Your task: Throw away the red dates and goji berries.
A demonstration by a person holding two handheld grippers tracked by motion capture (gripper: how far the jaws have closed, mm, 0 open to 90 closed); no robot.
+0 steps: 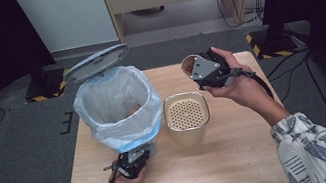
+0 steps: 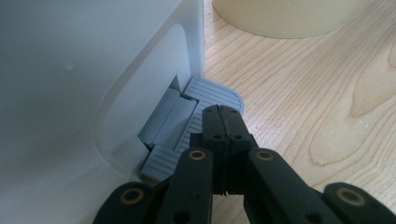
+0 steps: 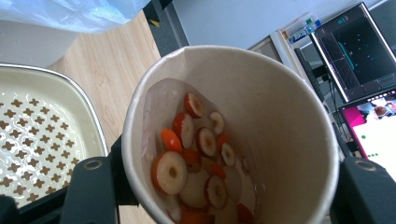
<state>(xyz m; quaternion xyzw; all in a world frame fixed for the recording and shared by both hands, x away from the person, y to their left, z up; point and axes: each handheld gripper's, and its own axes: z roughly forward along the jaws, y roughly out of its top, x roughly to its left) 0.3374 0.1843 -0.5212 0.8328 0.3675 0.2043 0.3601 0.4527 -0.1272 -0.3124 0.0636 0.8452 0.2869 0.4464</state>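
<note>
A white pedal bin (image 1: 118,107) lined with a pale blue bag stands at the table's left, its grey lid (image 1: 95,63) raised. My left gripper (image 2: 223,112) is shut with nothing between the jaws, its tips resting on the bin's grey ribbed pedal (image 2: 212,93). In the high view, this gripper (image 1: 135,160) sits at the bin's foot. My right gripper (image 1: 205,71) is shut on a tilted paper cup (image 3: 280,107), held above the table's far right. Red-and-white fruit slices (image 3: 196,154) lie in liquid inside the cup. A cream pot with a perforated strainer insert (image 1: 186,113) stands between bin and cup.
Bare wooden table (image 1: 234,160) lies in front of the pot and to its right. The strainer (image 3: 37,135) is just left of the cup in the right gripper view. Monitors (image 3: 355,51) and a desk stand beyond the table. Grey carpet surrounds it.
</note>
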